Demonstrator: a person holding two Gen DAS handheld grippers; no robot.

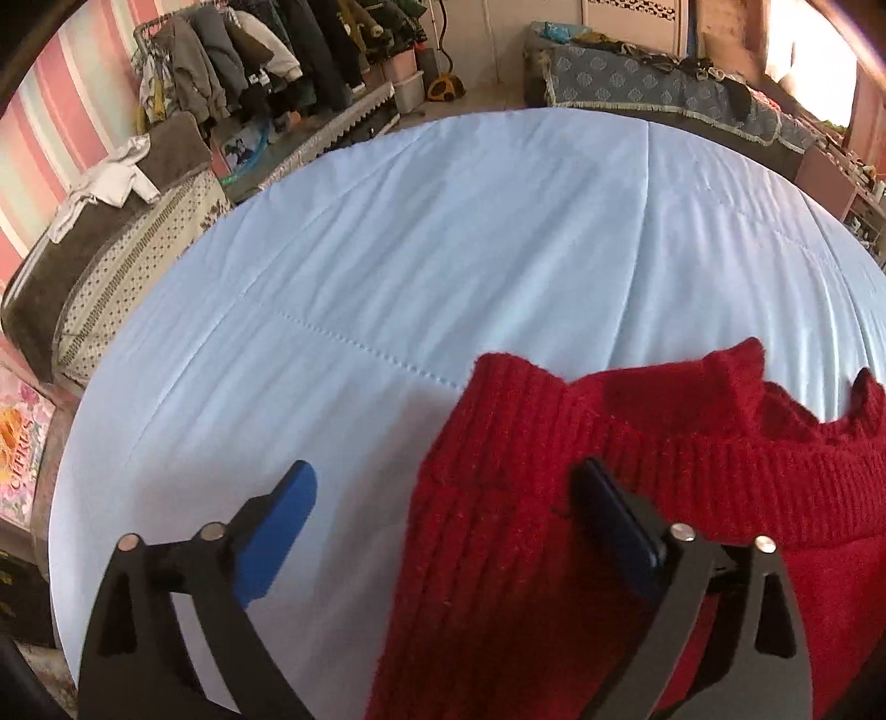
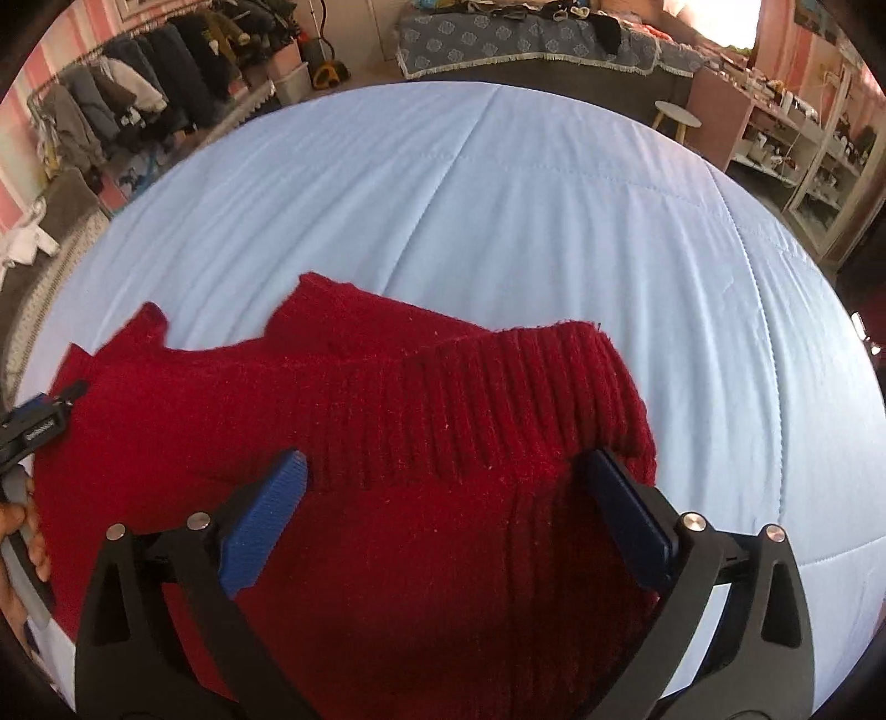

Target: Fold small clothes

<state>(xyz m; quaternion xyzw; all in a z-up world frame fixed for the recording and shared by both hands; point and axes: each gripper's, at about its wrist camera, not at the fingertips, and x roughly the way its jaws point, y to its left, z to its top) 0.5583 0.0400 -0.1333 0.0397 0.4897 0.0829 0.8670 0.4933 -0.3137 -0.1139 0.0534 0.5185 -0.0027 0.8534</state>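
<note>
The left gripper [image 1: 446, 504] stands wide open at the bottom of the left wrist view; its left blue pad [image 1: 274, 534] hangs over bare quilt, its right pad lies against the knit, and nothing is pinched between them; the right gripper [image 2: 451, 498] is likewise spread wide at the bottom of the right wrist view, both blue pads [image 2: 263, 523] resting over the garment without clamping it. No earlier view is at hand to compare.

The red knitted sweater [image 2: 387, 443] lies on the light blue quilt [image 1: 443, 249]; in the left wrist view it fills the lower right of the frame, a ribbed band running across it; in the right wrist view it fills the lower centre, with its ribbed band folded across the middle and a jagged edge toward the left; at the left edge of that view the other gripper's body and a person's hand [image 2: 25, 531] touch the sweater's side.

Beyond the bed, a clothes rack [image 1: 249, 61] of dark jackets runs along the upper left; a patterned blue couch cover [image 2: 526, 41] sits at the upper centre; a small white stool [image 2: 676, 117] stands near shelves at the upper right.
</note>
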